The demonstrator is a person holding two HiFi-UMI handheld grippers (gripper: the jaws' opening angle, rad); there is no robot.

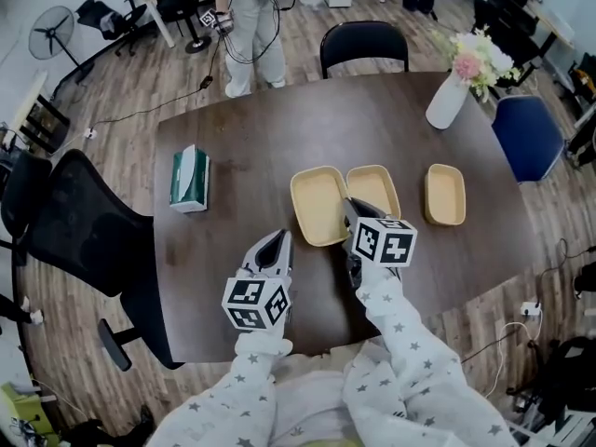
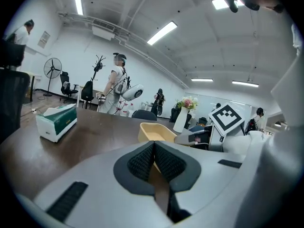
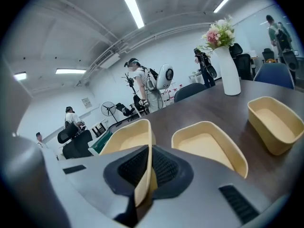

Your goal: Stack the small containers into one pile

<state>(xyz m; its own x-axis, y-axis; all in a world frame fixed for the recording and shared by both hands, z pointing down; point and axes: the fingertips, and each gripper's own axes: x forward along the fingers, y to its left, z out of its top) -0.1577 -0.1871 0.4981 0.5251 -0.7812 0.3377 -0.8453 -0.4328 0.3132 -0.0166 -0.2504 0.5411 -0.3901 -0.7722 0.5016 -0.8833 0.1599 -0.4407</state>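
Beige tubs, three of them, sit in a row on the dark wooden table (image 1: 242,128), none nested in another yet, so the pile is only at its first pick. The right gripper (image 3: 149,167) has its jaws clamped on the thin side wall of the left tub (image 1: 317,205), at the near corner next to the middle tub (image 1: 377,189); the rim runs straight down between the pads in the right gripper view. Whether that tub has left the table I cannot tell. The right tub (image 1: 445,194) stands a little apart at the end of the row. The left gripper (image 1: 277,248) hangs just short of the row with its jaws pressed together on nothing. The step in hand looks like lifting the left tub to drop it into its neighbour. The next move calls for raising it clear of the middle tub's rim, squaring the two outlines and lowering it level; held by one wall, the light tub may tilt and catch. The free gripper could steady the middle tub.
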